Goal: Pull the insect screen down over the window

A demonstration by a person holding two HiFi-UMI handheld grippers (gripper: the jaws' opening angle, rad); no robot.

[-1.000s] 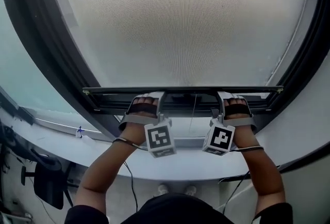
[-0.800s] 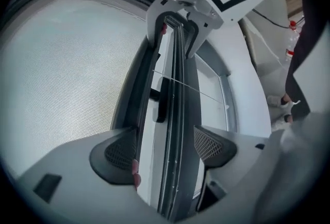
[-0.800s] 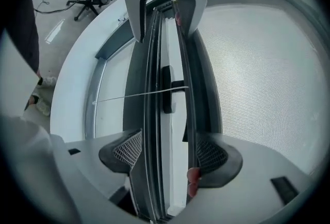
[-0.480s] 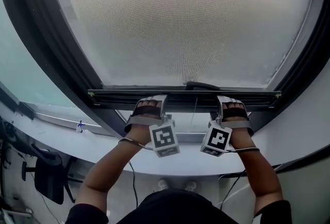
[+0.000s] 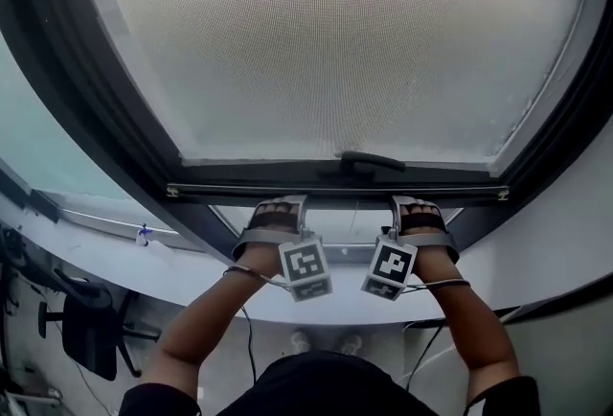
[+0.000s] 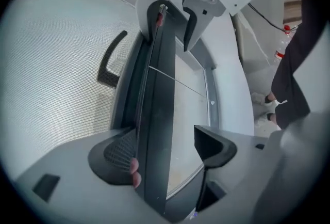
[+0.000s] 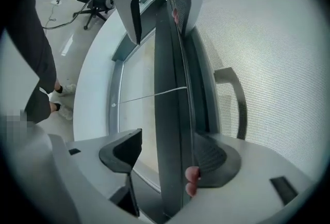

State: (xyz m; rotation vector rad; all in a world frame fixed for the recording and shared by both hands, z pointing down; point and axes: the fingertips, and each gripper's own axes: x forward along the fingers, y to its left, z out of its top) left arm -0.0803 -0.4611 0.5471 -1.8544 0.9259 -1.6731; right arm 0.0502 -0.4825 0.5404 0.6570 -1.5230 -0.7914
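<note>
Insect screen [image 5: 335, 40] covering nearly all the window [image 5: 91, 103], bottom bar [image 5: 287, 191] level just above the sill [image 5: 124, 261], handle [image 5: 372, 160] at mid-bar; bar running between the spread jaws of left gripper [image 5: 278, 213] and right gripper [image 5: 412, 211], pressed against one jaw of each, the other standing clear.

A white curved sill [image 5: 105, 261] runs below the window [image 5: 110, 117]; a black office chair [image 5: 84, 333] stands on the pale floor [image 5: 263, 342].
</note>
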